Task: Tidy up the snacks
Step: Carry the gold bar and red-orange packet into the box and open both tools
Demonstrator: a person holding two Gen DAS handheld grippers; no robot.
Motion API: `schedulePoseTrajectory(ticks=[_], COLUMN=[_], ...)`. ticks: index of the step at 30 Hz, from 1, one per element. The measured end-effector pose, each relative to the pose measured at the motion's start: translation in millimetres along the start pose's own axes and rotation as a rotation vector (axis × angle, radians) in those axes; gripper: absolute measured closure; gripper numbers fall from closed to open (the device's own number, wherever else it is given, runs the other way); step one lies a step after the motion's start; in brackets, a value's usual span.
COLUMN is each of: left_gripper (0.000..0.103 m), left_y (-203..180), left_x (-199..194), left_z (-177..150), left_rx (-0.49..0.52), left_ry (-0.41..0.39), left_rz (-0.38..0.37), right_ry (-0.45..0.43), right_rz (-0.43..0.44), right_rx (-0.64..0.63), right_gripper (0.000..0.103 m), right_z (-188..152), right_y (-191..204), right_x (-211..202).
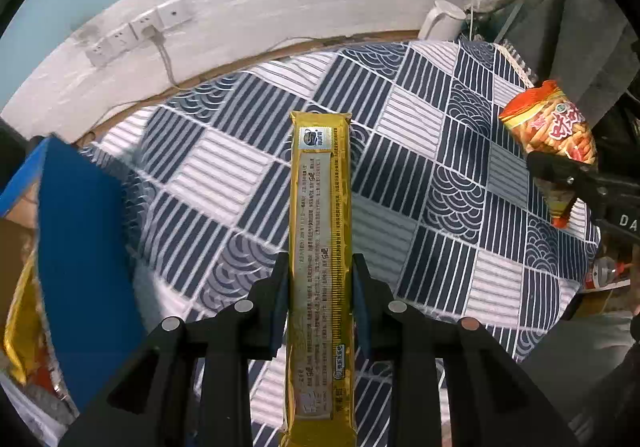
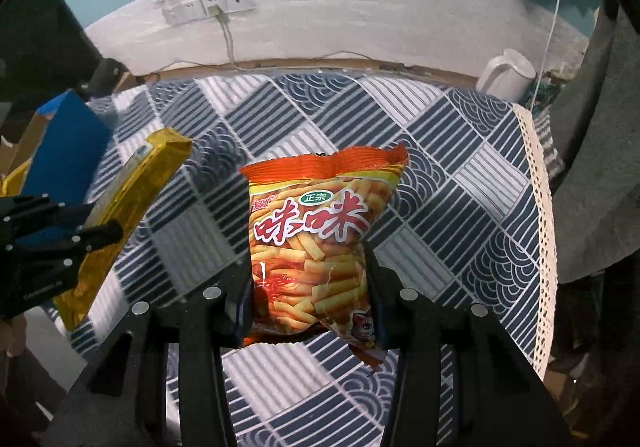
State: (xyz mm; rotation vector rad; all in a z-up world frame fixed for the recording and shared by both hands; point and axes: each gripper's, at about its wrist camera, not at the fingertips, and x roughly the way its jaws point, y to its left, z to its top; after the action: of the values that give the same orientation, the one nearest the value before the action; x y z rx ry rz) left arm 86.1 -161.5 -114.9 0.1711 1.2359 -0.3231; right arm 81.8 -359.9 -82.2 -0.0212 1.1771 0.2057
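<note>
Left gripper (image 1: pixel 320 275): clamped across the narrow sides of a long gold biscuit pack (image 1: pixel 320 247), held lengthwise along the fingers so that the pack projects forward, clear of the patterned tablecloth (image 1: pixel 440 167).
Right gripper (image 2: pixel 308 267): closed on the lower half of an orange snack-stick bag (image 2: pixel 320 235), which is carried upright with its crimped top uppermost; the grip is taken low, probably so that the soft bag hangs steadily.
Blue box (image 1: pixel 84 247): stands at the left edge of the table, just beside the gold pack's path; yellow packaging is seen within or behind it, so it is judged to be the collecting place.
Stage: both snacks are lifted and not yet deposited.
Risk: the puffed bag may be crushed if squeezed harder.
Background: a white kettle (image 2: pixel 508 75) and wall sockets (image 2: pixel 208 9) are left well apart from the work.
</note>
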Motion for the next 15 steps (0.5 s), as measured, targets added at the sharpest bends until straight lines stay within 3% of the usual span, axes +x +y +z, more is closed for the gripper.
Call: schedulePoseTrajectory(ticks=[15], left_gripper=[0.074], left_y=[28.9], left_x=[-83.4], left_z=[-31.7], left_rx=[-0.014], left_ry=[-0.134], left_rz=[0.020], right_ry=[-0.109], right_rz=[0.101], right_rx=[-0.058], right_gripper=[0.059], right_z=[-2.7], right_y=[65.9], right_x=[-64.5])
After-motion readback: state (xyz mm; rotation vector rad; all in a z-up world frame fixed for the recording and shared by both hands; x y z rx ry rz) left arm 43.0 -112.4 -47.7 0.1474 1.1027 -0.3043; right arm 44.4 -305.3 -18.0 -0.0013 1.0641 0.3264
